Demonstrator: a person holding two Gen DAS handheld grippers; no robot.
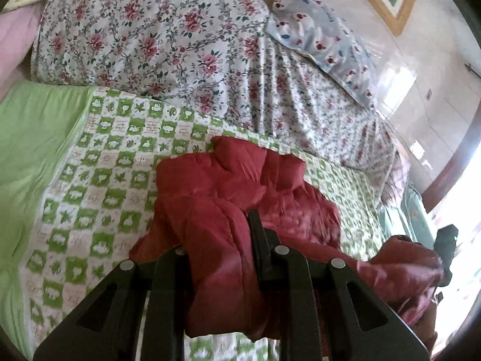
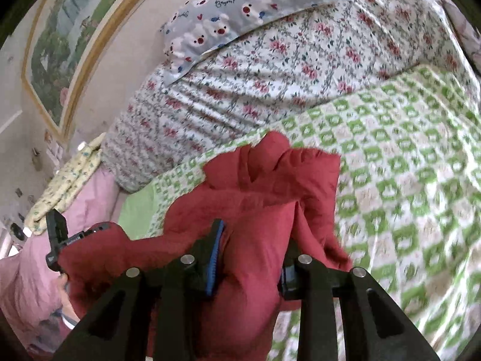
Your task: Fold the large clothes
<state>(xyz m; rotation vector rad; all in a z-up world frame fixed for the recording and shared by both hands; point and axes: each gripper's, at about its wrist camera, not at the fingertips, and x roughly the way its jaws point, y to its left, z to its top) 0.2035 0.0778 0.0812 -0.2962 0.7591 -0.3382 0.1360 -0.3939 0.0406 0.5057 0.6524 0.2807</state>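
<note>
Left gripper [image 1: 221,249]: clenched on a bunch of the red padded jacket [image 1: 228,180], cloth wedged between my fingers.
Right gripper [image 2: 251,255]: also clenched on the jacket [image 2: 255,186], a thick fold between the blue pads [image 2: 214,258].
Place: jacket hangs from both grippers over the green checked blanket [image 1: 99,162] on the bed, near the floral quilt [image 1: 144,36].
Handling: I judge it soft, puffy, light but bulky; the shell looks slippery, so I hold at hems or seams.
Axis: slung left to right between my grippers; collar or hem end, I cannot tell.
</note>
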